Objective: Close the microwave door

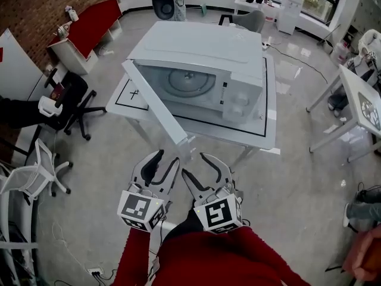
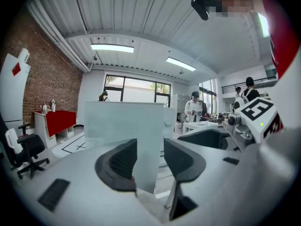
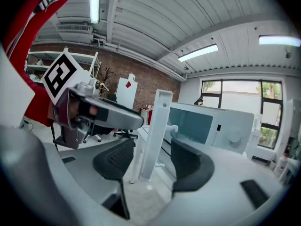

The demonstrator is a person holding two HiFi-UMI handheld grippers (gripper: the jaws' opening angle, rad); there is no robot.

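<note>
White casing marks the microwave (image 1: 202, 70), which is set on a pale table (image 1: 269, 130) with its cavity turned toward the person. Its door (image 1: 156, 103) is swung out on the left-hand hinge, so that the free edge is pointed at the two grippers and the glass turntable is left exposed.

The left gripper (image 1: 165, 159) and the right gripper (image 1: 196, 164) are held side by side, low and just short of that free edge. On both, the jaws are spread wide and nothing is clasped. In each gripper view the door is framed in the gap between the pads, which suggests that both tools have been lined up on it as the target. From those views alone it cannot be said for certain that the edge is clear of the pads, though in the head view a gap appears to remain.

No grip seems to be needed: a push on the outer face near the free edge, far from the hinge, is judged to be the likely reason for this placing. The closing itself is not yet begun.
</note>
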